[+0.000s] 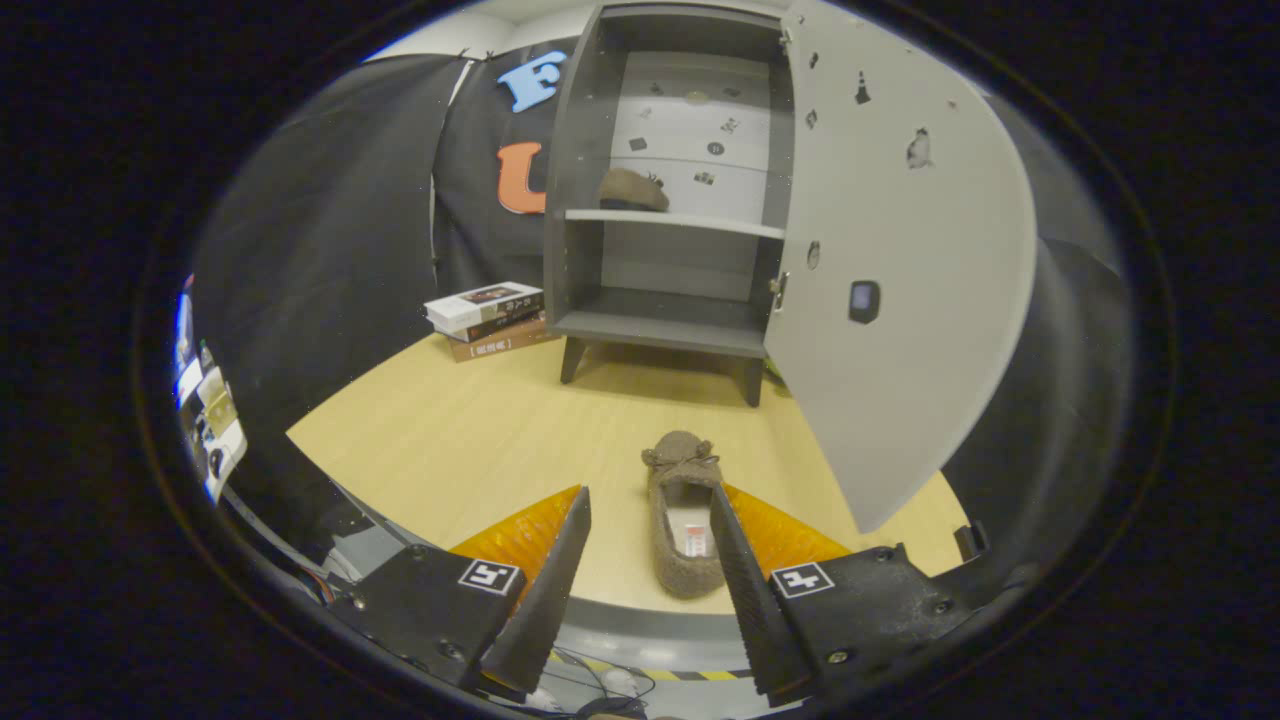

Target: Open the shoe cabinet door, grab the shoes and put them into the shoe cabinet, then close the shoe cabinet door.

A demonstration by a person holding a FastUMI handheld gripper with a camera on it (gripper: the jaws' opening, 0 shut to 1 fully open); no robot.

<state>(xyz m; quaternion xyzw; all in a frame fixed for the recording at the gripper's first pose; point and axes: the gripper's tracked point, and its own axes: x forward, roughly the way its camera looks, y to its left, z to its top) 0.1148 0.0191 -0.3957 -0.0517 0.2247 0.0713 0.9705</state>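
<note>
The claw [650, 510] is hovering wide open and empty over the near edge of the bench [450, 440], its right finger just beside a brown shoe [685, 520] lying between the fingers. At the far side, the cabinet [665, 200] is standing with its door [900, 280] swung open to the right, and one shoe [632, 190] is already sitting on its shelf. The second shoe and the door-closing are remaining. Books [490, 318] are lying left of the cabinet.

The table [450, 440] carries a cabinet [665, 325] on short legs with its door [900, 300] open, a stack of books [490, 318] just left of it, and a shoe [685, 515] lying nearer, between the spread fingers of the gripper [650, 505], against the right one.
</note>
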